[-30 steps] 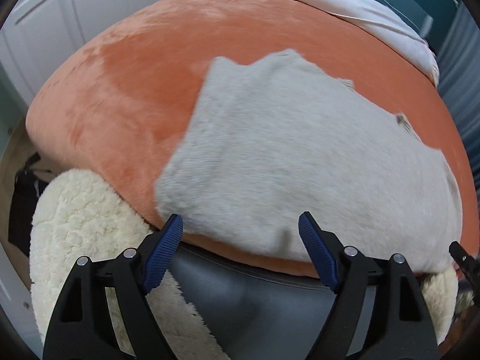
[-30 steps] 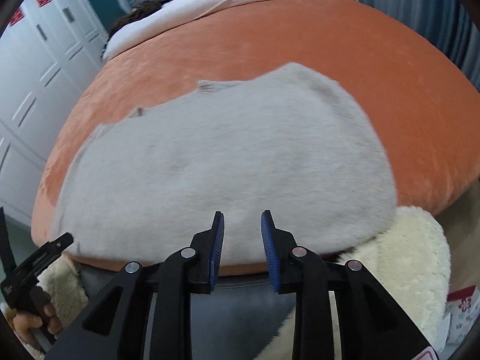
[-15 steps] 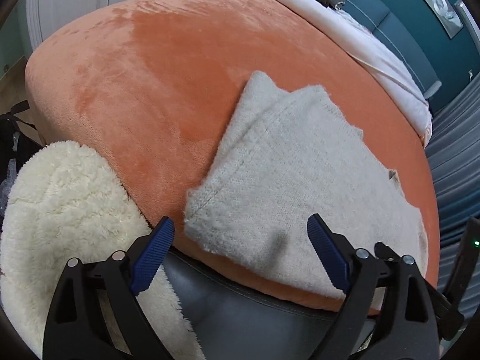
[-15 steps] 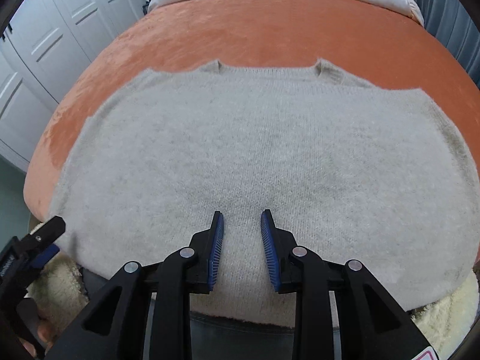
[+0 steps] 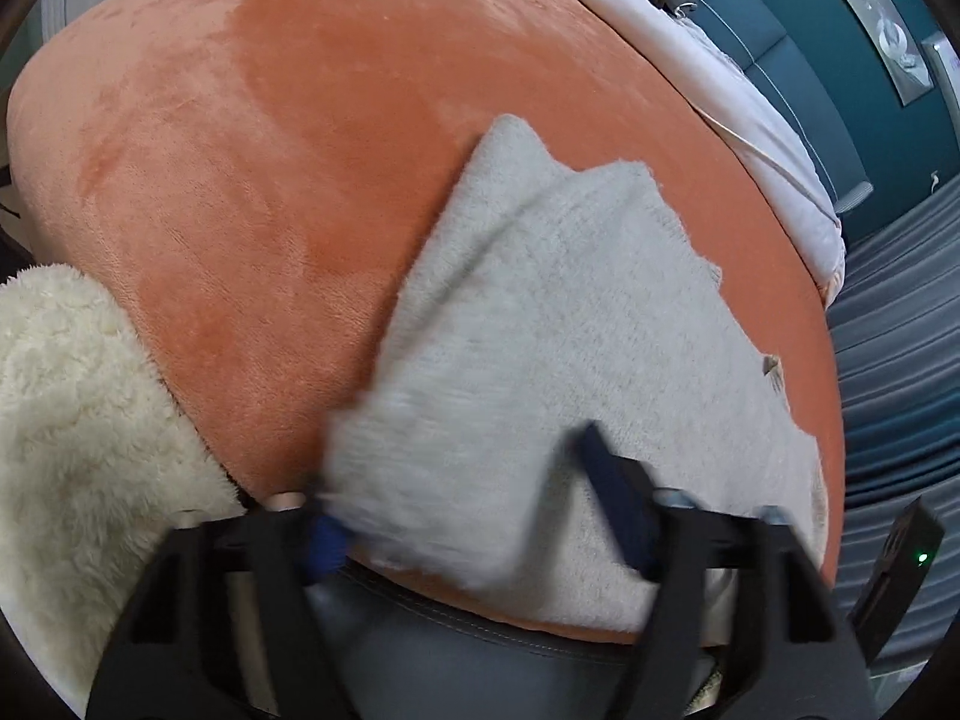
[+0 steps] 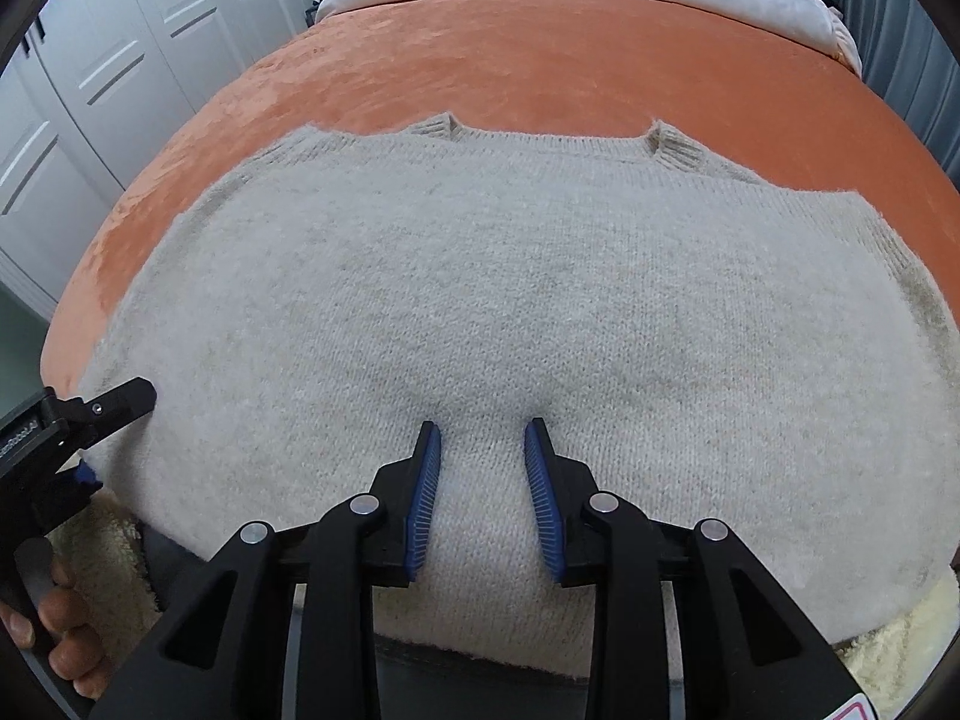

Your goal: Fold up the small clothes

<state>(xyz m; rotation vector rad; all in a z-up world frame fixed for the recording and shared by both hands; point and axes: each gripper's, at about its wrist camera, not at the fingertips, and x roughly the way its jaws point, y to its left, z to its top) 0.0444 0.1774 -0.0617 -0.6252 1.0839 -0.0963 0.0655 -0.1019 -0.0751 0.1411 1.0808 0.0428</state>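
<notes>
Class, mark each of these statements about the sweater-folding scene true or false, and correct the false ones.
1. The grey sweater lies on an orange cover. True.
2. The right gripper is clamped shut on a sock. False: its jaws stand apart over the sweater.
3. The left gripper is at the sweater's corner. True.
4. The cupboard doors are black. False: they are white.
5. A cream fleece hangs below the cover's edge. True.
</notes>
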